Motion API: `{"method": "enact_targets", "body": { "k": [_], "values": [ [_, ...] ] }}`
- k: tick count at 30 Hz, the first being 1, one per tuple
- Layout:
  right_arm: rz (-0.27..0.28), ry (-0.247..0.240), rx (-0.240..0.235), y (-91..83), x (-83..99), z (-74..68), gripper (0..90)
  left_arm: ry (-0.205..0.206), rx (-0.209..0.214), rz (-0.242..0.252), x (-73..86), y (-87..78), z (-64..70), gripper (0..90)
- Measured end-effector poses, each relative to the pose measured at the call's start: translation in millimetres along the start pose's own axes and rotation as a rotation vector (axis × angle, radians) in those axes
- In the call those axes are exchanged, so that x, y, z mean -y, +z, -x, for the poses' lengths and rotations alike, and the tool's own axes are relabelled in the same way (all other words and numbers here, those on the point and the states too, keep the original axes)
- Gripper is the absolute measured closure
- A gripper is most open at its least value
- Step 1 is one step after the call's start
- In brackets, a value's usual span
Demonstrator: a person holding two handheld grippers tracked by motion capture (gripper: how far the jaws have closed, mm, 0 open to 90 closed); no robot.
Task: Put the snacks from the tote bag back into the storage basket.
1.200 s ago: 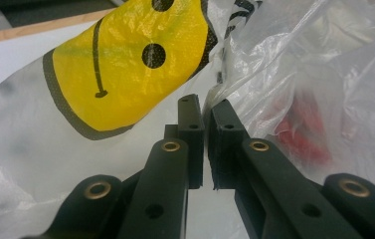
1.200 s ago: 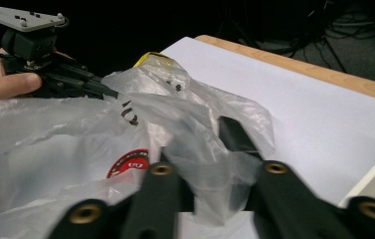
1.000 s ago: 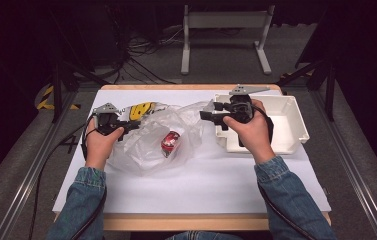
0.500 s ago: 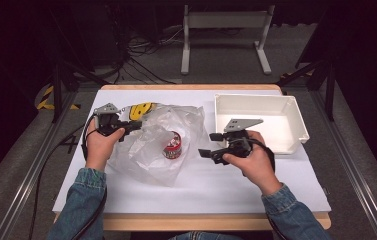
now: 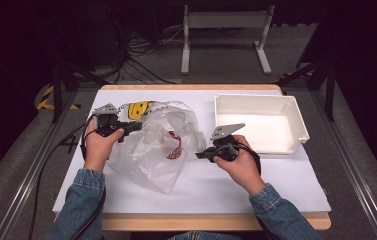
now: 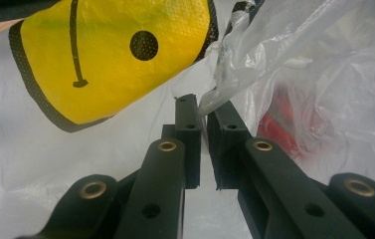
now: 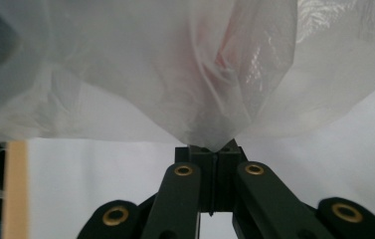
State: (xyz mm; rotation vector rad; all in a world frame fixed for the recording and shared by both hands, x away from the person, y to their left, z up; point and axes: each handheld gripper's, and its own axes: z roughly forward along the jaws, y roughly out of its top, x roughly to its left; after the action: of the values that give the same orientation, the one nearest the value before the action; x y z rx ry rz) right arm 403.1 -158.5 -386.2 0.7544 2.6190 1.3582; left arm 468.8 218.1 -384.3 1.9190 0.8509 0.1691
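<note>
Two grippers, one clear plastic bag (image 5: 161, 145), one white bin (image 5: 261, 122). Left gripper (image 5: 135, 126) clamps a fold of the bag near the table's (image 5: 216, 190) back-left corner, beside one yellow smiley pouch (image 5: 139, 109); the bag lies left of centre with one red item (image 5: 174, 146) inside. Right gripper (image 5: 199, 155), mid-table, pinches the bag's right edge; the bin sits at the back-right corner.

The crumpled clear plastic bag (image 5: 156, 145) spreads across the middle of the bench (image 5: 256, 192), blocking the way between the left hand-held gripper (image 5: 135, 126) and the right hand-held gripper (image 5: 200, 155). The white tray (image 5: 296, 115) walls off the far right. Bare bench lies open along the near edge and between bag and tray.
</note>
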Motion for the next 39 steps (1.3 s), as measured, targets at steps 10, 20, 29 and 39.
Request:
{"method": "enact_targets", "body": {
  "k": [10, 20, 29, 39],
  "values": [
    [0.031, -0.025, -0.098, -35.0, -8.1, -29.2, 90.0, 0.03, 0.043, 0.005, -9.9, -8.5, 16.3, 83.6],
    [0.087, -0.011, -0.159, -55.1, -12.4, -31.4, 83.2, 0.022, 0.033, 0.018, -12.5, -5.4, 17.9, 84.1],
    [0.202, -0.151, 0.021, -87.4, -29.3, -50.6, 54.5, -0.043, -0.014, 0.079, -6.3, -2.9, 4.9, 86.6],
    [0.371, -0.326, -0.033, -112.4, -65.6, -104.8, 64.3, -0.025, -0.003, 0.081, -6.9, -12.0, 14.9, 84.7]
  ]
}}
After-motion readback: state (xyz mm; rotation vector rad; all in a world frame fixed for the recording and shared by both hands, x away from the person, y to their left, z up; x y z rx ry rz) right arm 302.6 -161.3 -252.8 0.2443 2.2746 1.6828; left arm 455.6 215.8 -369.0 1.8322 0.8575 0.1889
